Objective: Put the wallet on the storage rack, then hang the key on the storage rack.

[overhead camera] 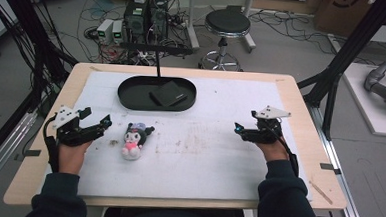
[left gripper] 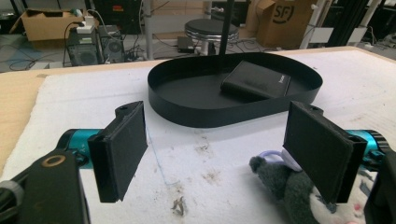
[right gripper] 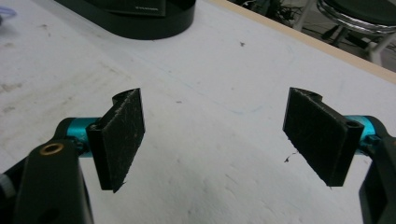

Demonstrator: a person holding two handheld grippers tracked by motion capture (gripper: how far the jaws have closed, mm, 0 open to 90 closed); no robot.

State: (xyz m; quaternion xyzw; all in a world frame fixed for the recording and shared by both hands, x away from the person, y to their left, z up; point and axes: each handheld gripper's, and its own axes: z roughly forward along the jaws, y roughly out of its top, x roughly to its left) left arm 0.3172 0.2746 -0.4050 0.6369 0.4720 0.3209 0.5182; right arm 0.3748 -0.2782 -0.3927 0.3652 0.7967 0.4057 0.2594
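White table cover [overhead camera: 218, 160] — plush toy [overhead camera: 135, 140] lies just beside left gripper [overhead camera: 99, 123]; right gripper [overhead camera: 244, 131] well apart — both wide open, empty.

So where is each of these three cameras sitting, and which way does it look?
High view: above the table, looking down; both forearms, left gripper, right gripper.
Left gripper view: rides that gripper, faces the black tray and plush toy; open jaws.
Right gripper view: faces bare table; open jaws.
All three show the tray.
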